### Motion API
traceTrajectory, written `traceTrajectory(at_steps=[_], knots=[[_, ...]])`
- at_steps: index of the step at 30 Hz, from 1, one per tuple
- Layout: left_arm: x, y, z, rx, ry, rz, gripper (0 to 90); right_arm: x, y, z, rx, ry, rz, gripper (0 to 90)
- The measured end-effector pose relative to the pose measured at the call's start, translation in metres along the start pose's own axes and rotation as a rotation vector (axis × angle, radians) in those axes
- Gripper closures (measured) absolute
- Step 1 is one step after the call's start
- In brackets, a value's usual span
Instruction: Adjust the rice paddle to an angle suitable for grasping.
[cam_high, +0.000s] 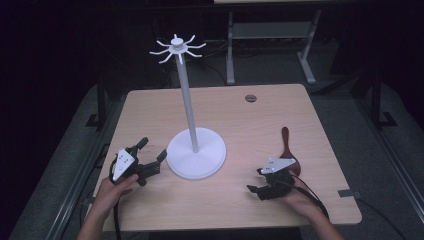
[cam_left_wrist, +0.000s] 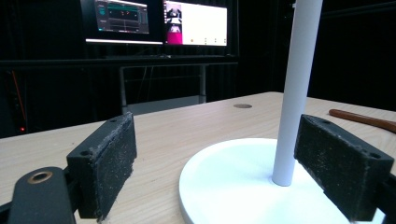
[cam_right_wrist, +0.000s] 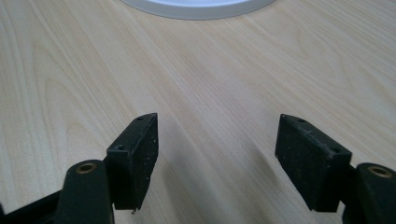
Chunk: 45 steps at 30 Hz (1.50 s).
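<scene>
Left gripper (cam_high: 152, 152) open, white stand (cam_high: 196, 157) just beside its jaws

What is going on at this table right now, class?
A person sits at a wooden table holding tongs in each hand. The left tongs are open and rest beside the round base of a white stand with hooks at the top. The right tongs are open too, with nothing between the jaws, resting near the table's right side. A dark wooden spoon lies on the table just behind them, not picked up.
</scene>
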<state>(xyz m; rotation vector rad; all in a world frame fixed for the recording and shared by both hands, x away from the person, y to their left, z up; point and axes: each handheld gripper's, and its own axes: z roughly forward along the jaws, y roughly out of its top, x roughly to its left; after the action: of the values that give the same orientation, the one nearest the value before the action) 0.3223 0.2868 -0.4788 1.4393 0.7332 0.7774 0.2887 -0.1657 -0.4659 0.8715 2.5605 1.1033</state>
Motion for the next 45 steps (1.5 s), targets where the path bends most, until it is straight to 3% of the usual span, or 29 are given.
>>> traceTrajectory(at_steps=[11, 16, 29, 34, 45], knots=[[0.0, 0.0, 0.0, -0.004, 0.0, -0.006, 12.5, -0.009, 0.004, -0.012, -0.043, -0.01, 0.037, 29.8], [0.0, 0.0, 0.0, -0.009, 0.003, -0.011, 12.5, -0.019, 0.007, -0.019, -0.078, -0.034, 0.054, 29.8], [-0.002, 0.0, 0.0, 0.006, 0.038, 0.006, 12.5, -0.051, 0.016, -0.041, -0.181, -0.081, 0.161, 30.5], [-0.003, 0.0, 0.0, 0.008, 0.037, -0.017, 12.5, -0.06, 0.018, -0.044, -0.195, -0.095, 0.181, 30.4], [-0.004, 0.001, 0.0, 0.017, 0.04, -0.009, 12.5, -0.08, 0.018, -0.052, -0.201, -0.137, 0.23, 30.1]])
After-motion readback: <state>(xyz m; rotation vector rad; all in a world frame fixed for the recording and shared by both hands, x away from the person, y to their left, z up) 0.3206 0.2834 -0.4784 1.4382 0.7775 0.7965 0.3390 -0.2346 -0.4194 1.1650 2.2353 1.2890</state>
